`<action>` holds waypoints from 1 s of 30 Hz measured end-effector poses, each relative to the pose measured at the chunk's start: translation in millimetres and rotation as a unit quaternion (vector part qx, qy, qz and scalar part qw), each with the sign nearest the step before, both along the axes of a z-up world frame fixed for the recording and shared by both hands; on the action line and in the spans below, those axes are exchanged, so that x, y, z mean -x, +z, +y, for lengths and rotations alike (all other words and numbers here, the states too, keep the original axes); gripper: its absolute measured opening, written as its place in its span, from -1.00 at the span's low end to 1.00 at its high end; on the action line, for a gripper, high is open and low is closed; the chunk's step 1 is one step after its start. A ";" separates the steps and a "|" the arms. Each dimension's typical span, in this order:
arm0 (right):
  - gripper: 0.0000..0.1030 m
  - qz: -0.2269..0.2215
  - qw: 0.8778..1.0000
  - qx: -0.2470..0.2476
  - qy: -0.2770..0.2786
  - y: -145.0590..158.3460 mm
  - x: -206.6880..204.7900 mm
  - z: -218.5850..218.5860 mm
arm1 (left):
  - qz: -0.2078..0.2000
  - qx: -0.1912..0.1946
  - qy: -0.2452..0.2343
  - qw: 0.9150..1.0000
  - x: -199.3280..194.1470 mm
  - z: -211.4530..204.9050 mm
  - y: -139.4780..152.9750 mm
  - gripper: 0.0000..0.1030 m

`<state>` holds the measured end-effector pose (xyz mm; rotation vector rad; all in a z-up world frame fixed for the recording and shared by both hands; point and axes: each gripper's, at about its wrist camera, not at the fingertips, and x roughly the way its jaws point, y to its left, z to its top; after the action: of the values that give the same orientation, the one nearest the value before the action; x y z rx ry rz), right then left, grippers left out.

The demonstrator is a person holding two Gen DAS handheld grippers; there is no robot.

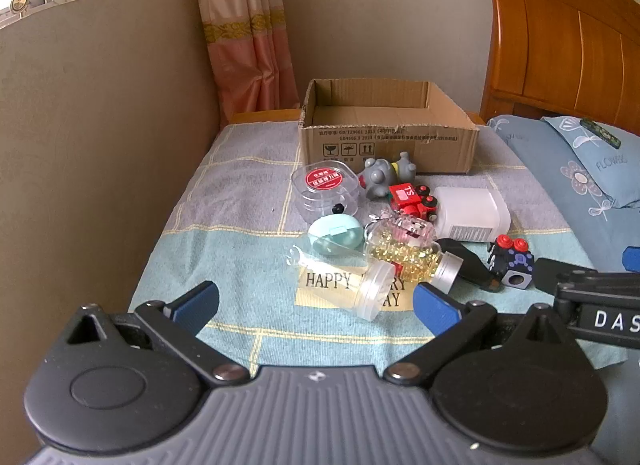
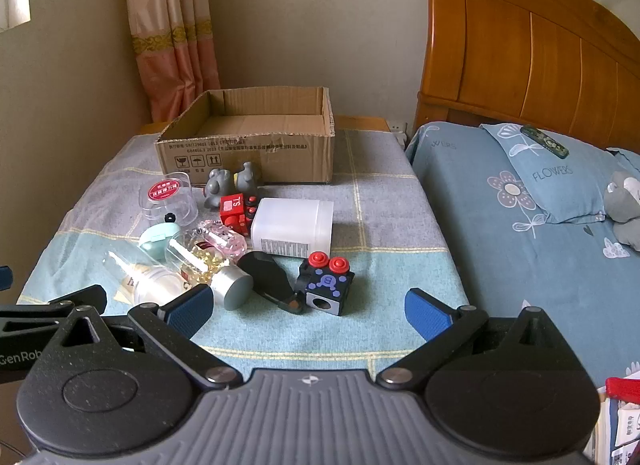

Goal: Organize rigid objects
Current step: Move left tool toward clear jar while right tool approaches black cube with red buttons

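An open cardboard box (image 1: 388,145) (image 2: 248,155) stands at the far end of a cloth-covered table. In front of it lie a clear round case with a red label (image 1: 325,189) (image 2: 170,199), a grey toy (image 1: 380,177) (image 2: 230,181), a red toy vehicle (image 1: 412,199) (image 2: 236,209), a white jar (image 1: 472,215) (image 2: 294,227), a mint case (image 1: 335,239), a capsule bottle (image 1: 412,261) (image 2: 212,271), a clear tube (image 1: 344,281), a black clip (image 2: 272,279) and a dark cube (image 1: 512,265) (image 2: 326,285). My left gripper (image 1: 316,305) and right gripper (image 2: 308,311) are open and empty, near the pile's front.
A wall runs along the table's left, with a curtain (image 1: 248,33) behind. A bed with a blue pillow (image 2: 560,173), a grey soft toy (image 2: 624,205) and a wooden headboard (image 2: 520,45) lies on the right. The right gripper's body shows in the left wrist view (image 1: 596,305).
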<state>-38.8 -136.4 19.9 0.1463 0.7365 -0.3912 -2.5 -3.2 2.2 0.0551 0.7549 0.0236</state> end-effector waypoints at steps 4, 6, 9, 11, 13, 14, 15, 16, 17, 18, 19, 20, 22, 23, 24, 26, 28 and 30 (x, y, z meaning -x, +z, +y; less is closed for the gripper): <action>1.00 -0.001 1.000 0.001 0.000 0.1 0.1 -0.4 | -0.001 0.000 0.000 1.000 -0.6 -2.6 0.5 0.99; 1.00 -0.001 1.000 0.000 0.000 -0.1 0.2 -0.3 | 0.000 0.000 0.000 1.000 0.2 0.8 0.1 0.99; 1.00 -0.002 1.000 -0.002 0.001 0.1 0.2 -0.3 | 0.000 0.000 0.000 1.000 -0.5 0.7 0.6 0.99; 1.00 -0.002 1.000 -0.002 0.000 0.2 0.2 0.0 | -0.001 0.001 0.000 1.000 -0.3 0.7 0.4 0.99; 1.00 -0.001 1.000 -0.003 0.000 0.5 0.0 -0.5 | 0.000 0.000 0.000 1.000 -0.4 0.4 0.5 0.99; 1.00 -0.002 1.000 -0.003 0.000 0.4 0.5 -0.1 | -0.001 0.000 0.000 1.000 -0.3 0.7 0.4 0.99; 1.00 -0.002 1.000 -0.003 0.000 0.5 0.4 -0.1 | -0.001 0.000 0.000 1.000 -0.5 0.5 1.0 0.99; 1.00 -0.002 1.000 -0.003 0.000 0.6 0.4 -0.2 | -0.001 0.001 0.000 1.000 -0.6 0.3 1.1 0.99; 1.00 -0.002 1.000 -0.003 0.000 0.8 0.2 -0.3 | -0.001 0.001 -0.001 1.000 -0.6 -0.1 1.3 0.99; 1.00 -0.002 1.000 -0.003 0.000 0.8 0.4 -0.1 | -0.002 0.002 -0.001 1.000 -0.7 -0.1 2.0 0.99; 1.00 -0.002 1.000 -0.002 0.000 0.6 0.6 0.3 | -0.002 0.003 -0.001 1.000 -0.8 -0.2 2.4 0.99; 1.00 -0.002 1.000 -0.002 0.000 0.4 0.8 0.6 | -0.002 0.004 -0.001 1.000 -0.9 0.7 2.6 0.99; 1.00 -0.003 1.000 -0.002 0.000 0.4 0.8 0.5 | -0.002 0.005 -0.001 1.000 -1.5 0.7 2.5 0.99; 1.00 -0.003 1.000 -0.002 0.000 0.5 0.6 0.4 | -0.002 0.005 -0.001 1.000 -1.8 1.3 1.9 0.99; 1.00 -0.003 1.000 -0.002 0.000 0.5 0.9 0.4 | -0.002 0.005 -0.001 1.000 -2.4 0.8 1.9 0.99; 1.00 -0.003 1.000 -0.002 0.000 0.5 0.9 0.3 | -0.003 0.005 -0.001 1.000 -1.6 1.2 1.6 0.99; 1.00 -0.004 1.000 -0.002 0.001 0.7 0.6 0.5 | -0.003 0.006 -0.005 1.000 -3.0 1.4 0.4 0.99; 1.00 -0.003 1.000 -0.001 0.002 0.6 -0.5 0.5 | -0.002 0.005 -0.010 1.000 -4.7 2.3 -1.4 0.99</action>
<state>-38.3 -135.9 20.5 0.1485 0.7316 -0.3859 2.3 -1.0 0.8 0.0526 0.7508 -0.0001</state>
